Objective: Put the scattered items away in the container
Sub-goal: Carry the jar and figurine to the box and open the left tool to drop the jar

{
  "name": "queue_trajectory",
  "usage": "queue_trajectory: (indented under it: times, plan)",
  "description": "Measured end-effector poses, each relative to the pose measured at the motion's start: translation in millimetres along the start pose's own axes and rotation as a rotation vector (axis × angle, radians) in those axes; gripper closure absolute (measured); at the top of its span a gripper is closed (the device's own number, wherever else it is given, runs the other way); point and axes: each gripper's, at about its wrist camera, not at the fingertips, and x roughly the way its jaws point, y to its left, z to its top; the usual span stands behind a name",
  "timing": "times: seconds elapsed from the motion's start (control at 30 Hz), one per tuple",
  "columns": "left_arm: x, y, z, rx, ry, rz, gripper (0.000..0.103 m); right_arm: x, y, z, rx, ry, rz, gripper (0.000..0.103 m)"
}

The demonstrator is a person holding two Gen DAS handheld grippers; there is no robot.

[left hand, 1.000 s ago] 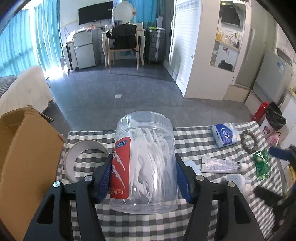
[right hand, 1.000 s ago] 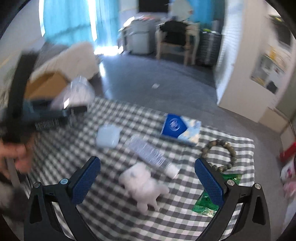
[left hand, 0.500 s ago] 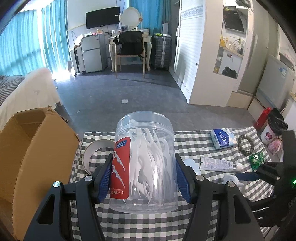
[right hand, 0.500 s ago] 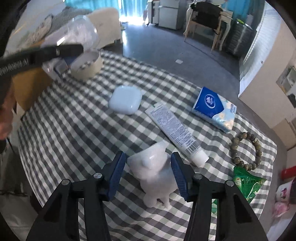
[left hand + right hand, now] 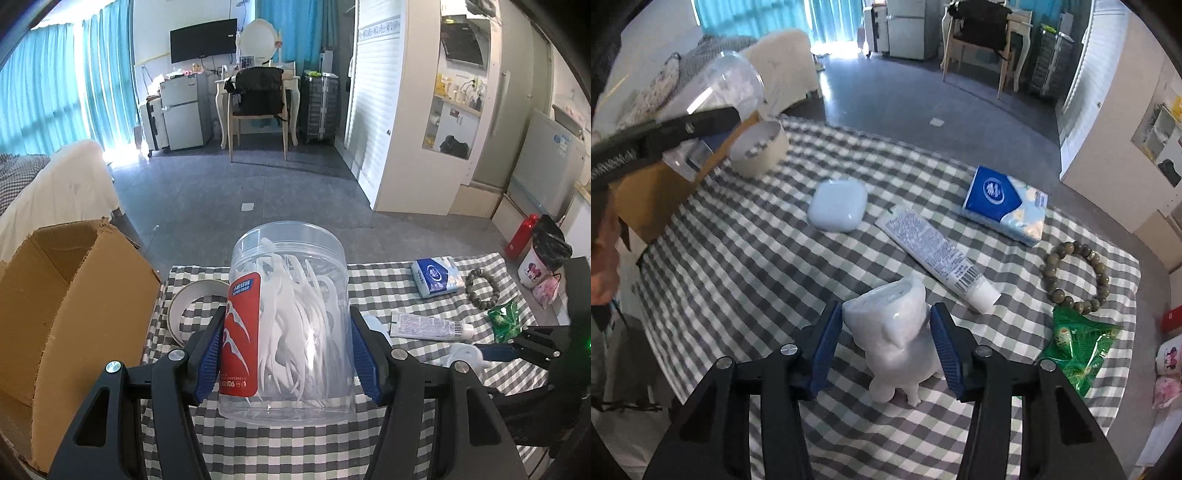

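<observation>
My left gripper is shut on a clear plastic jar of white floss picks with a red label, held above the checked table just right of the open cardboard box. My right gripper is shut on a white animal figurine that stands on the table. On the cloth lie a pale blue case, a toothpaste tube, a blue tissue pack, a bead bracelet, a green packet and a tape roll.
The checked table ends at the far edge toward a grey floor. The box stands at the table's left side. A bed lies far left, a bin and red bottle far right.
My right gripper moved down and forward and closed from wide open onto the white figurine. My left gripper kept its hold on the jar and drew slightly back and up beside the box.
</observation>
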Motion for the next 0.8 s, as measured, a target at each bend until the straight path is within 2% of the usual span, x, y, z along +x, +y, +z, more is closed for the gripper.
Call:
queue_trajectory:
  times: [0.3, 0.63, 0.8]
  plan:
    - [-21.1, 5.7, -0.8, -0.011, -0.032, 0.012, 0.041, -9.8, 13.4, 3.2, 0.027, -0.073, 0.006, 0.054]
    - [-58.8, 35.8, 0.1, -0.056, -0.092, 0.054, 0.041, -42.9, 37.6, 20.1, 0.008, -0.187, -0.003, 0.054]
    - [-75.4, 57.0, -2.7, -0.084, -0.118, 0.080, 0.041, -48.3, 53.7, 26.3, -0.008, -0.211, 0.012, 0.054]
